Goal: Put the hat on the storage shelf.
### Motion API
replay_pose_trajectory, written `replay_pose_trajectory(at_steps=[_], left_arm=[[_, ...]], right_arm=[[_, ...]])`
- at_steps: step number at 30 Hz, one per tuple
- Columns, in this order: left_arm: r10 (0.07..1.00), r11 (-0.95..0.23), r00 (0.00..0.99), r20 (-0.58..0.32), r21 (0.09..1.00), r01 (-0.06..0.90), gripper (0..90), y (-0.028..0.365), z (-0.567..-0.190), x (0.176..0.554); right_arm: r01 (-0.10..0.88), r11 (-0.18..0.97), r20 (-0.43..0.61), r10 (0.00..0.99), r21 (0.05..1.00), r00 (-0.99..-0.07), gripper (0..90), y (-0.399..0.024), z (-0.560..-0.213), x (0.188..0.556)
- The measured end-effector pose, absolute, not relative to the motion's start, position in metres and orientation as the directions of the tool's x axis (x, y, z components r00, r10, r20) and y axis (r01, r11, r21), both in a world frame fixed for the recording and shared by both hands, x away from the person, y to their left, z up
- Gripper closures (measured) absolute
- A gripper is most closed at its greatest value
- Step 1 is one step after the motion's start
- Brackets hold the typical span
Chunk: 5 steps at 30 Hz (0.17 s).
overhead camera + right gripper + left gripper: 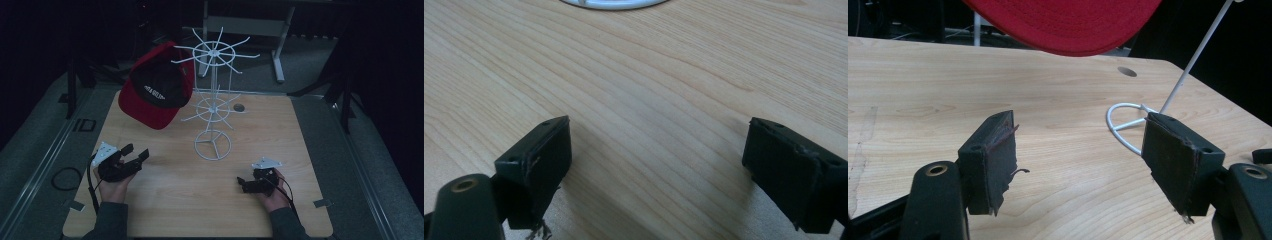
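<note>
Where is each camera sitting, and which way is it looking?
High view: sits above the person's side, looking forward and down on the wooden table; both forearms show, the left gripper and the right gripper.
Left gripper view: rides the left gripper, looking along its open jaws at the red cap and the white wire stand.
Right gripper view: rides the right gripper, looking low across the table along its open jaws.
Shared: the stand's ring base shows in all three views.
</note>
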<state>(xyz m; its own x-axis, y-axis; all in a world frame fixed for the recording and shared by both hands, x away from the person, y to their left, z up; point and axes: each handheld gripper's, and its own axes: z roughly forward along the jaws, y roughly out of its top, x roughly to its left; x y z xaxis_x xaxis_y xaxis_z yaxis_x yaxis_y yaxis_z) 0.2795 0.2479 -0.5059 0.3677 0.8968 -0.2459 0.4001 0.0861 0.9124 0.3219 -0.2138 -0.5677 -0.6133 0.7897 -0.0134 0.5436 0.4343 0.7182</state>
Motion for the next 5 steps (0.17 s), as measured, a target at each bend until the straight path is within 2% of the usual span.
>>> replay_pose_trajectory(at_steps=[5], left_arm=[[0.897,0.094,0.362,-0.254,0.909,0.406,30.7,0.2480,-0.5091,0.2808]], right_arm=[[0.544,0.434,-0.013,0.790,0.718,-0.613,12.1,-0.2139,-0.5677,0.3218]])
